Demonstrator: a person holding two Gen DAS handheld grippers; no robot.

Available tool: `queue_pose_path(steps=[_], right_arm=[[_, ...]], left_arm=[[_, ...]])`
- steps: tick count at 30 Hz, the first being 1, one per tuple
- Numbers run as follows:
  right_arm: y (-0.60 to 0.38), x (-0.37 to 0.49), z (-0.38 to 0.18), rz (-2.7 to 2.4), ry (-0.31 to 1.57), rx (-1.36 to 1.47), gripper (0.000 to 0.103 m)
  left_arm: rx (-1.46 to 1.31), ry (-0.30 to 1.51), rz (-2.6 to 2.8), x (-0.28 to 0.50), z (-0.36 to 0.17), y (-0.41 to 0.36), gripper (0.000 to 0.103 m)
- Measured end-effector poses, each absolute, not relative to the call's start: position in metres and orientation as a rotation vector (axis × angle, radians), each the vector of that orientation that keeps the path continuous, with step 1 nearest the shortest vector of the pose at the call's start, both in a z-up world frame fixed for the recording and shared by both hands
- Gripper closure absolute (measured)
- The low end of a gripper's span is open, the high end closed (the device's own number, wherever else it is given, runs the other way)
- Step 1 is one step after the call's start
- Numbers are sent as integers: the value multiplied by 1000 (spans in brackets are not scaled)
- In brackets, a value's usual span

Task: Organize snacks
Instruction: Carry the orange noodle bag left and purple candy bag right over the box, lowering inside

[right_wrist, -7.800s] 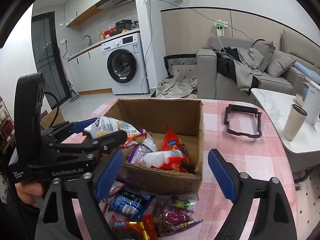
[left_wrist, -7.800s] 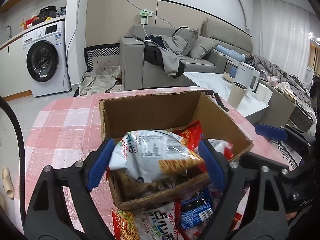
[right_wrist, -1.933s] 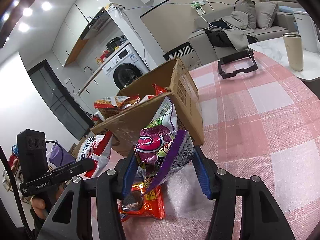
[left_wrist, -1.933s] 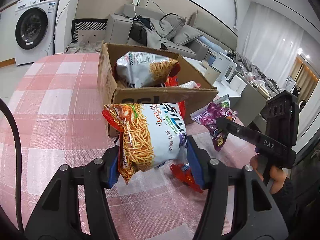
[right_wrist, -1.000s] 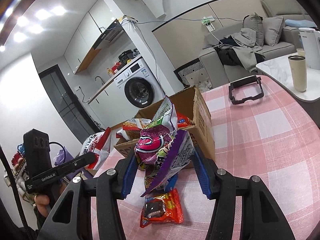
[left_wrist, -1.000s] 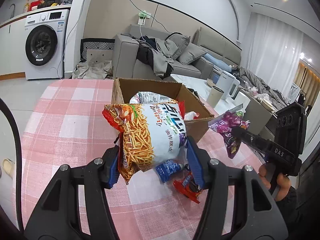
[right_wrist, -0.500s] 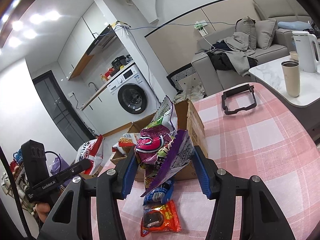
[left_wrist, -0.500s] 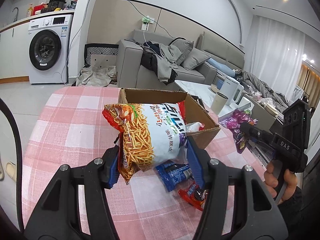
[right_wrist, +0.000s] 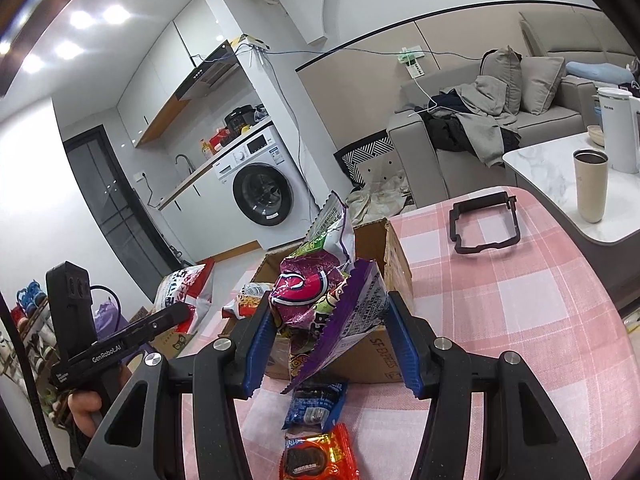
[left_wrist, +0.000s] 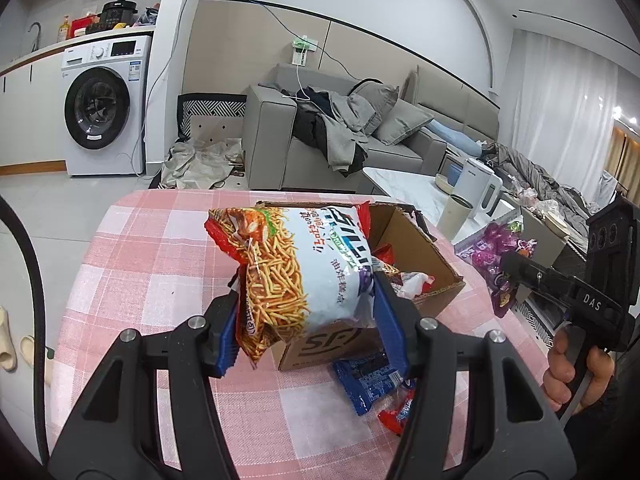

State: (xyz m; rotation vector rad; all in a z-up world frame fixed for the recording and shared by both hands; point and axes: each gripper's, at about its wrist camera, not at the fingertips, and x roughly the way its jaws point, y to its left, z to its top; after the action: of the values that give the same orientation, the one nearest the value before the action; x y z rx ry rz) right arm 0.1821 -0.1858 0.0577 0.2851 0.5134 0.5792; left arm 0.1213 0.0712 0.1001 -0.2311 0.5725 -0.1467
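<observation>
The left gripper (left_wrist: 306, 312) pinches a noodle-snack bag (left_wrist: 304, 264) above the cardboard box (left_wrist: 420, 248). The right gripper (right_wrist: 328, 344) clamps a purple candy bag (right_wrist: 320, 300); two packets lie on the checked tablecloth (right_wrist: 520, 320).

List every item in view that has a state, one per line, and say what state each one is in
Left gripper: shut on noodle snack bag, held up.
Right gripper: shut on purple snack bag, held up.
Cardboard box: open, snacks inside.
Blue packet: lying on the table.
Red cookie packet: lying on the table.
Washing machine: door closed.
Beige tumbler: upright, lidless.
</observation>
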Motion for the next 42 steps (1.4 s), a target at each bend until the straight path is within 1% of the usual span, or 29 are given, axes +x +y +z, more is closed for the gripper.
queue_pose_path(steps=[30, 42], right_arm=[[-145, 236, 56, 548, 563, 178, 49], [-136, 256, 55, 529, 572, 160, 49]], left_arm=[[-194, 628, -176, 211, 86, 37, 48], [-130, 659, -171, 249, 70, 11, 48]])
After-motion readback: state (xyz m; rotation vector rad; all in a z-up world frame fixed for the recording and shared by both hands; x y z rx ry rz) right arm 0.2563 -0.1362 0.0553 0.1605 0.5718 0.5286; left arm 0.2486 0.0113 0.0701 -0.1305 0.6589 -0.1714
